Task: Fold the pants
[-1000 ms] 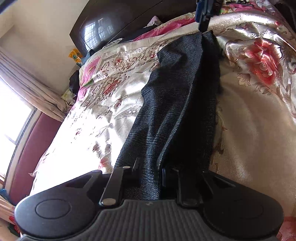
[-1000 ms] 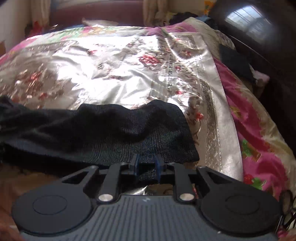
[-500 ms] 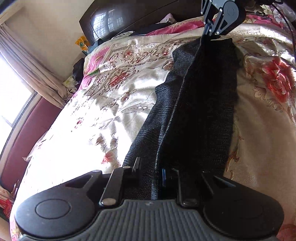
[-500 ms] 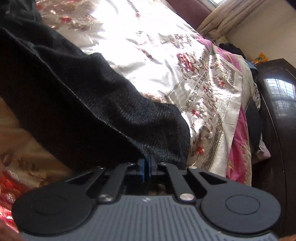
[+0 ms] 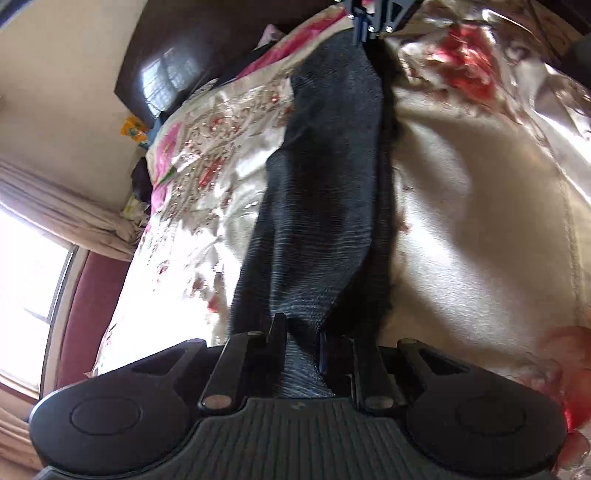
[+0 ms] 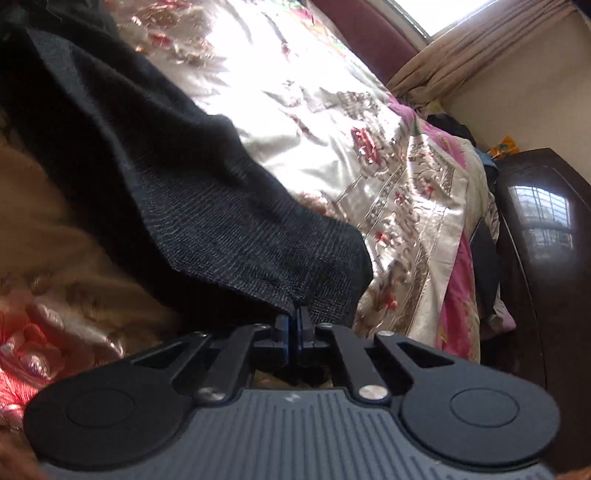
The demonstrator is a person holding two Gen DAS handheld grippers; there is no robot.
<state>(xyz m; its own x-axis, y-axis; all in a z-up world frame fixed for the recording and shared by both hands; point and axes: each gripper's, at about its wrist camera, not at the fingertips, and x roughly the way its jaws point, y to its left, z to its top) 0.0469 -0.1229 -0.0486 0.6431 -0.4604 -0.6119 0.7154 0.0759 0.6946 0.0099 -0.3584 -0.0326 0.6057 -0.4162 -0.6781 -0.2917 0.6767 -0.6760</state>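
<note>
I hold the pants [image 5: 325, 206] strung between my two grippers above the bedspread [image 5: 480, 229]. Their long axis runs straight ahead from my left gripper [image 5: 303, 343] to my right gripper [image 5: 365, 26], which shows at the top edge of the left wrist view. My left gripper is closed down on a thick bunch of the dark fabric; the fingers stand a little apart only because of the cloth gathered between them. My right gripper [image 6: 294, 325] is pinched almost fully together on a thin edge at the opposite end, the blue pads nearly touching with the hem caught between them. From the right wrist view the garment extends up and to the left, away from the fingers, and sags in a broad drape toward the bedspread; whether the lowest part touches it I cannot tell. Each hand is nearest its own end, with the full length between them. Both views are rolled, so both wrists appear tilted. I judge that the next fold depends on bringing one held end along this axis toward the other.
</note>
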